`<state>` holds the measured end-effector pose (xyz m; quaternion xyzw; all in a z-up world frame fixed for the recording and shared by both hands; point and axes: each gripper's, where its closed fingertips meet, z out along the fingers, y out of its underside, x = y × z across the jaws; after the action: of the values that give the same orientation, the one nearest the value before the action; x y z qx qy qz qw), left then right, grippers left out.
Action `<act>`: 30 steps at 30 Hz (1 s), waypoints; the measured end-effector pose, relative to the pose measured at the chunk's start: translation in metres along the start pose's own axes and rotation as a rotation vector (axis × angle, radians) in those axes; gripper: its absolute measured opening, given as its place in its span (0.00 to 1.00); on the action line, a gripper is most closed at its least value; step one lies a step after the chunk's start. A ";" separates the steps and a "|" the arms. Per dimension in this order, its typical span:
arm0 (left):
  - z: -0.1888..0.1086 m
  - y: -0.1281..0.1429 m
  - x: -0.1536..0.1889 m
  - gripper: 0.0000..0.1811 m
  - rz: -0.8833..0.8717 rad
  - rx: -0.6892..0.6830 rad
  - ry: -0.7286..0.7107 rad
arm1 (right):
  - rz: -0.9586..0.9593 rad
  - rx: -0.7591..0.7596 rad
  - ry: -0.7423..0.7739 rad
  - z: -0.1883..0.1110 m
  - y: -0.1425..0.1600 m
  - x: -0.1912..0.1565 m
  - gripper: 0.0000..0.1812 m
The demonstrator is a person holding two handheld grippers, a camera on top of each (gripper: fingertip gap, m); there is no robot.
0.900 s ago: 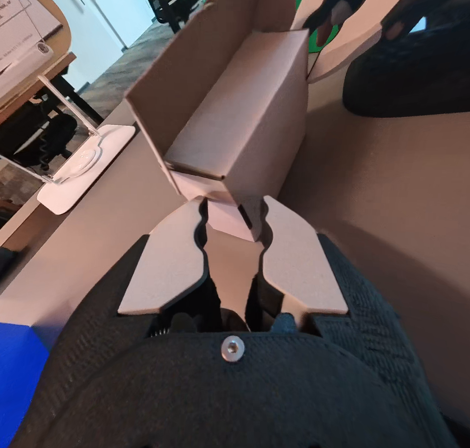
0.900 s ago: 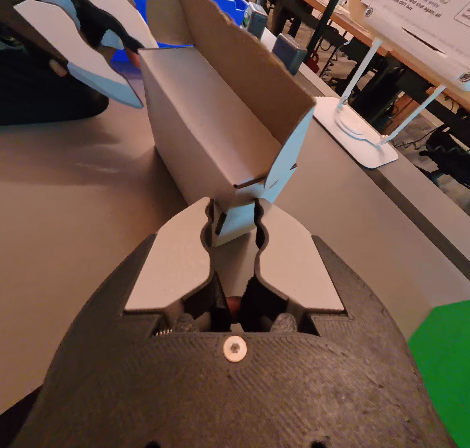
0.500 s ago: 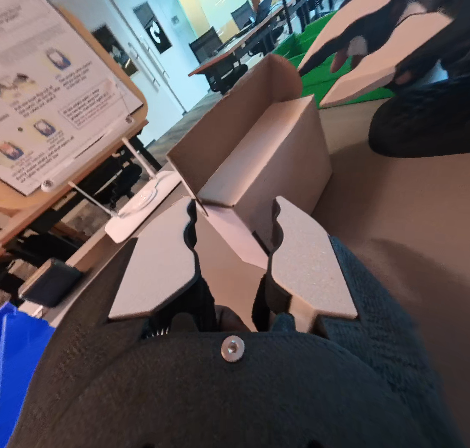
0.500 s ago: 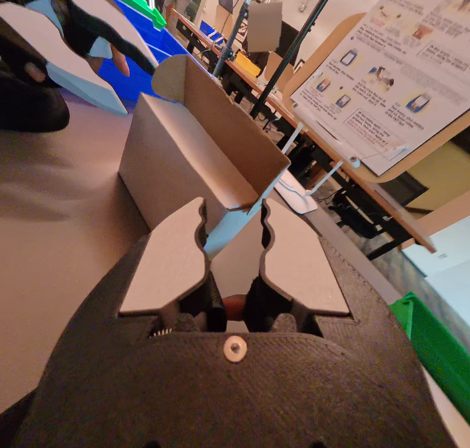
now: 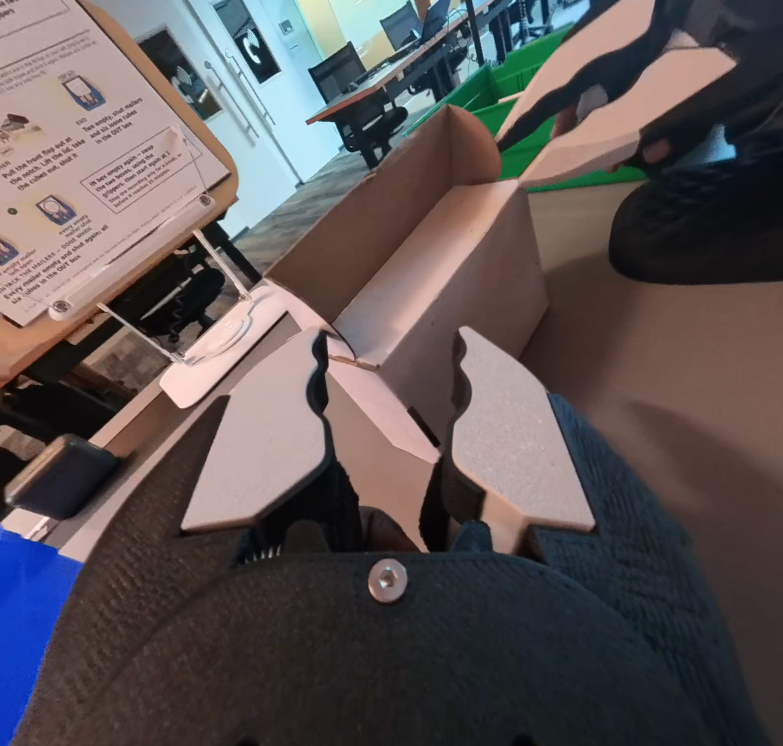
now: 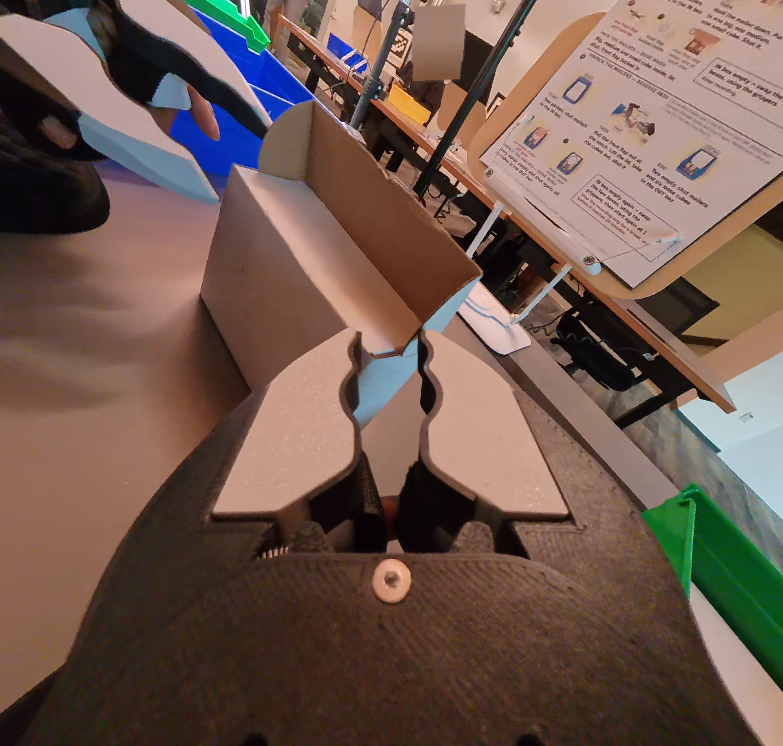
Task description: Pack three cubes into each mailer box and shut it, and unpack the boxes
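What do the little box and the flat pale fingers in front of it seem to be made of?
The mailer box looks like cardboard: matte brown inside, paler outside, with thin folded flaps. The fingers look like rigid matte plastic, perhaps printed, judging by their grainy pale faces and dark wavy inner edges.

1. The mailer box is brown cardboard, long and narrow, resting flat on the desk near its far edge.
2. Its lid stands raised along the far side, rounded end flaps spread outward.
3. Its inside is hidden.
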<state>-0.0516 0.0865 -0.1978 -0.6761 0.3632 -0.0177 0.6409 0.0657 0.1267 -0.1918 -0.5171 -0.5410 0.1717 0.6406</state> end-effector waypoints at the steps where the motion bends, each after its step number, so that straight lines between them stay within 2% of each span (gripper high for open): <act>1: 0.000 0.001 0.000 0.31 0.018 -0.004 -0.006 | -0.008 -0.003 -0.001 0.000 0.001 0.000 0.13; 6: 0.000 0.003 0.001 0.31 0.092 -0.014 -0.037 | -0.067 -0.019 0.012 -0.001 0.000 -0.003 0.13; 11: 0.001 0.002 0.000 0.31 0.068 -0.010 -0.032 | -0.028 -0.034 -0.007 0.002 -0.005 -0.004 0.16; 15: 0.001 0.005 0.003 0.29 0.090 -0.023 -0.026 | -0.104 -0.117 -0.011 0.004 0.012 -0.006 0.13; 19: 0.001 0.012 0.005 0.28 0.113 -0.060 -0.016 | -0.161 -0.126 -0.032 0.003 0.013 -0.012 0.16; 21: -0.001 0.006 -0.002 0.30 0.116 -0.035 -0.036 | -0.127 -0.089 -0.039 0.000 0.007 -0.009 0.22; 23: -0.005 -0.005 -0.013 0.37 0.128 0.010 -0.070 | -0.104 -0.023 -0.028 -0.004 -0.006 0.000 0.30; 25: -0.004 -0.016 -0.015 0.44 0.163 0.049 -0.037 | -0.111 0.037 -0.047 -0.005 -0.019 0.005 0.40; 27: 0.001 -0.020 -0.013 0.46 0.224 0.042 0.018 | -0.106 0.017 -0.114 0.000 -0.021 0.004 0.47; 30: 0.012 -0.018 -0.009 0.47 0.268 0.022 0.073 | -0.106 0.002 -0.182 0.010 -0.023 0.001 0.50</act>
<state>-0.0444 0.0998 -0.1805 -0.6135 0.4732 0.0395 0.6311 0.0498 0.1228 -0.1734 -0.4692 -0.6235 0.1846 0.5975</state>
